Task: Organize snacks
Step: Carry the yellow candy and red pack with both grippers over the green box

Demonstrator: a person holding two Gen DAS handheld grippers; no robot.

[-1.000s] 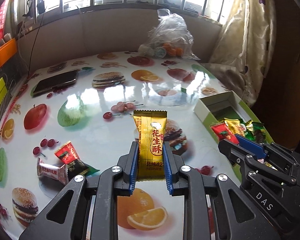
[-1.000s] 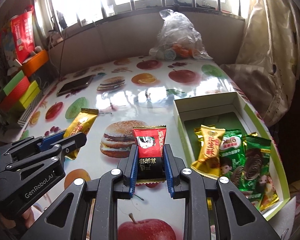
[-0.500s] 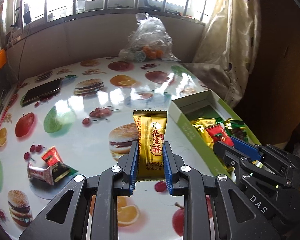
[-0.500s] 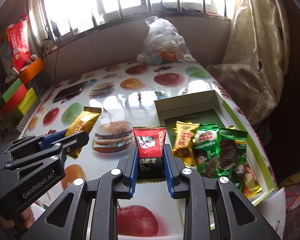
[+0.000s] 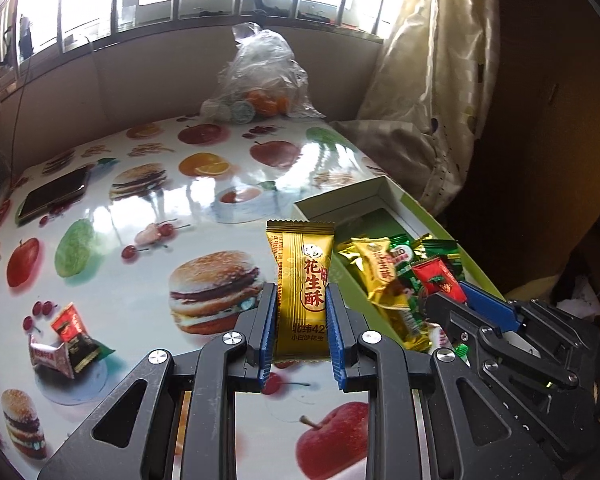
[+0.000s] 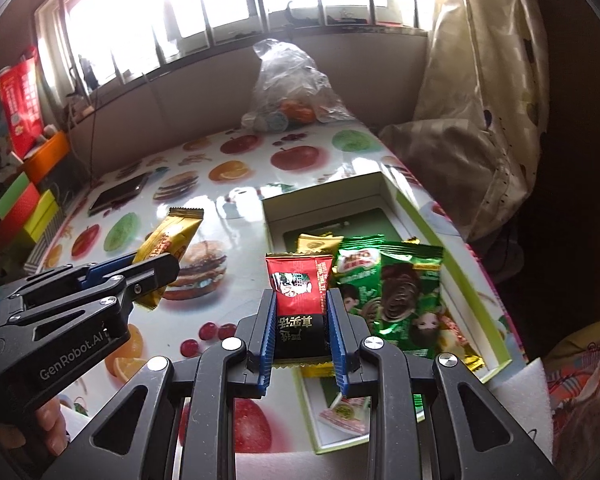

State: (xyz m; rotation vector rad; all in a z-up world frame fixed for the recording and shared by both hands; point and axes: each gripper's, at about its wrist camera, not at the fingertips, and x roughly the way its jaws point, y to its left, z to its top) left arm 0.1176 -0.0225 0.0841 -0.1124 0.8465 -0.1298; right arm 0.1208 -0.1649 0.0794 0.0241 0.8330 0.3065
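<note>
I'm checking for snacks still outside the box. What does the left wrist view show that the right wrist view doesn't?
Only the left wrist view: two small wrapped snacks lying loose on the table.
Only the right wrist view: the stacked colored boxes and a pink-and-white packet in the box's near end.
Both: the open box, the gold packet in the left gripper, and the red packet in the right gripper.

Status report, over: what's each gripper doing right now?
Left gripper shut on gold snack. Right gripper shut on red snack, at the box. Nothing in the way.
</note>
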